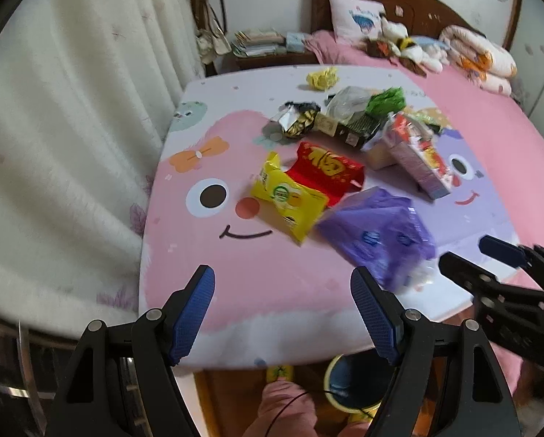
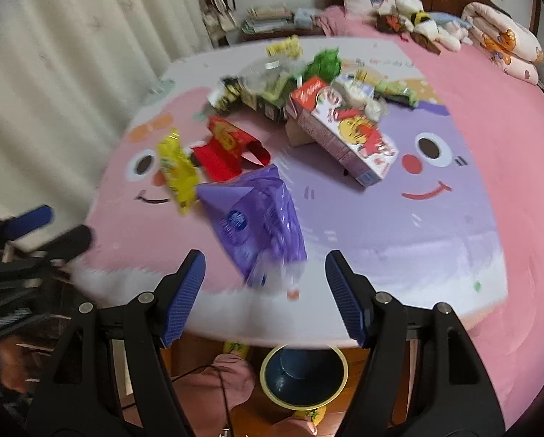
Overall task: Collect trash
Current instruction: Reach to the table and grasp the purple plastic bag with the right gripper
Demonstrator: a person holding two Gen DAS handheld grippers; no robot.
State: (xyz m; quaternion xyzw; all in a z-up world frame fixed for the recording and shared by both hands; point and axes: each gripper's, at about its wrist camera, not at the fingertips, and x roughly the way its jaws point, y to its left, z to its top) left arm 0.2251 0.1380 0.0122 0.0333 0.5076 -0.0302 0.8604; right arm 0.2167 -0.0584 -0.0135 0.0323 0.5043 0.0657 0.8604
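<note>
Trash lies on a bed with a cartoon-face cover [image 1: 264, 284] [image 2: 399, 240]. Nearest is a purple plastic packet [image 1: 381, 233] [image 2: 257, 218]. Behind it lie a yellow snack bag [image 1: 290, 200] [image 2: 179, 171], a red envelope [image 1: 326, 171] [image 2: 228, 145], a printed carton [image 1: 417, 160] [image 2: 344, 127] and a heap of wrappers [image 1: 344, 113] [image 2: 272, 80]. My left gripper [image 1: 282, 313] is open over the bed's near edge, left of the purple packet. My right gripper [image 2: 264, 295] is open, its fingers either side of the packet's near end without touching it.
A round bin with a yellow rim [image 2: 304, 375] [image 1: 348, 386] stands on the floor below the bed edge, beside a person's legs [image 2: 220, 382]. White curtains [image 1: 71, 145] hang at the left. Pillows, plush toys and a folded quilt [image 1: 479, 54] sit by the headboard.
</note>
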